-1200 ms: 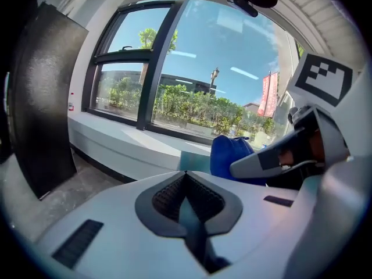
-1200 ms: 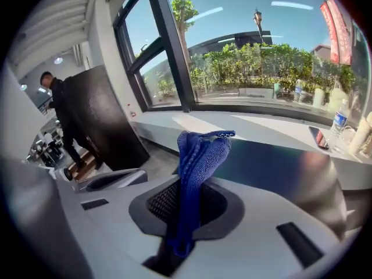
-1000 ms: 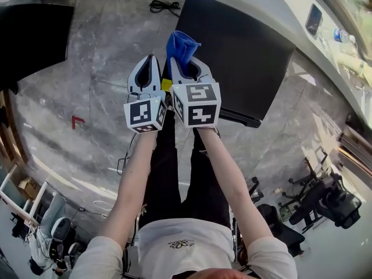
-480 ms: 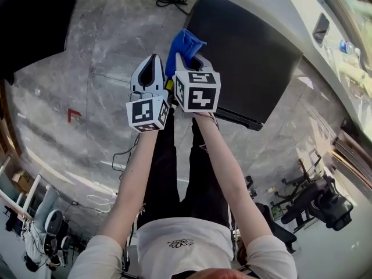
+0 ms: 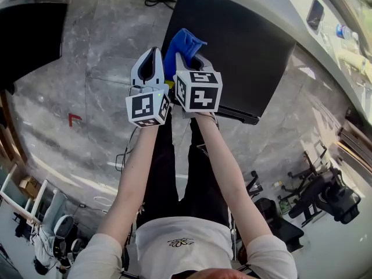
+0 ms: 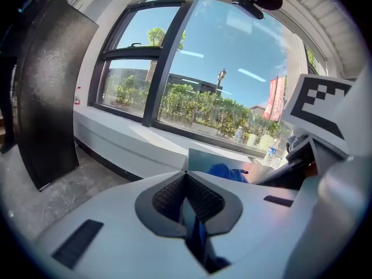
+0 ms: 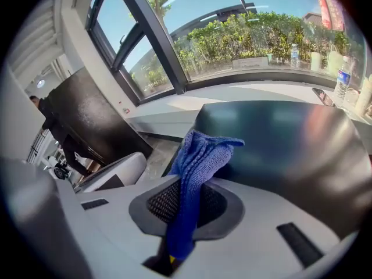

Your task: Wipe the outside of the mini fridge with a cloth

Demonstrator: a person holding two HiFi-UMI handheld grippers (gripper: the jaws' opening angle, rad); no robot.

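Note:
The black mini fridge (image 5: 238,45) stands on the marble floor ahead of me; its dark top fills the right gripper view (image 7: 285,138). My right gripper (image 5: 187,56) is shut on a blue knitted cloth (image 5: 182,44), which sticks up from its jaws (image 7: 197,161) over the fridge's near left edge. Just to its left, almost touching it, my left gripper (image 5: 150,68) has its jaws together with nothing held. In the left gripper view the cloth (image 6: 225,172) shows just past the jaws, against the fridge top (image 6: 200,158).
A second black cabinet (image 5: 29,34) stands at the far left. A black cable (image 5: 157,0) lies on the floor behind the fridge, and a red mark (image 5: 74,119) is on the floor to the left. A white window ledge (image 5: 325,57) holds a bottle (image 5: 343,32). Office chairs (image 5: 325,196) stand at the right.
Both grippers stay side by side with the cloth still held. They have edged slightly forward, so the cloth now lies over the fridge's left edge.

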